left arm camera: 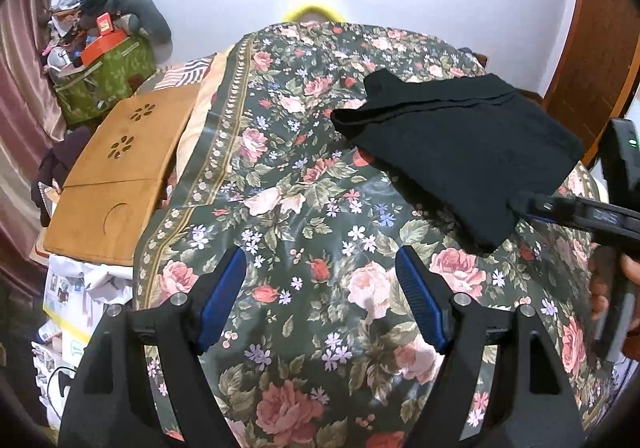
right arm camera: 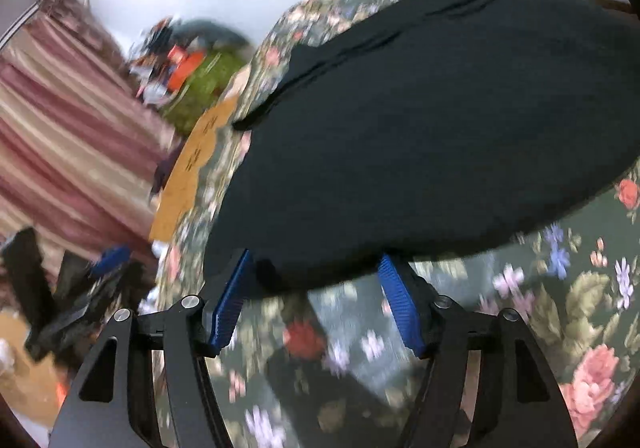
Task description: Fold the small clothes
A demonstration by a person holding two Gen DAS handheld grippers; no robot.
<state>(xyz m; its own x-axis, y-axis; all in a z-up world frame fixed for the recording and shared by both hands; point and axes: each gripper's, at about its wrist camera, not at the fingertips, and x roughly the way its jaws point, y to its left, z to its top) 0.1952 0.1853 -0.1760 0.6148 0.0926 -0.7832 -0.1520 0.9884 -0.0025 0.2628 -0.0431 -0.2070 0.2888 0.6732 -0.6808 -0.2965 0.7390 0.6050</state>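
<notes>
Two grippers are hovering over a floral cloth point(left arm camera: 280, 184). A folded black garment point(left arm camera: 460, 152) is lying flat on that cloth, toward its right side. The left gripper point(left arm camera: 320, 296) is standing wide with nothing between its blue pads point(left arm camera: 224, 296), near the garment but apart from it. The right gripper point(right arm camera: 316, 296) is also parted; the garment's near edge is lying between its fingertips, and the pads point(right arm camera: 232, 300) are not pressing on it. A wooden board point(left arm camera: 120, 168) is sitting left of the cloth.
</notes>
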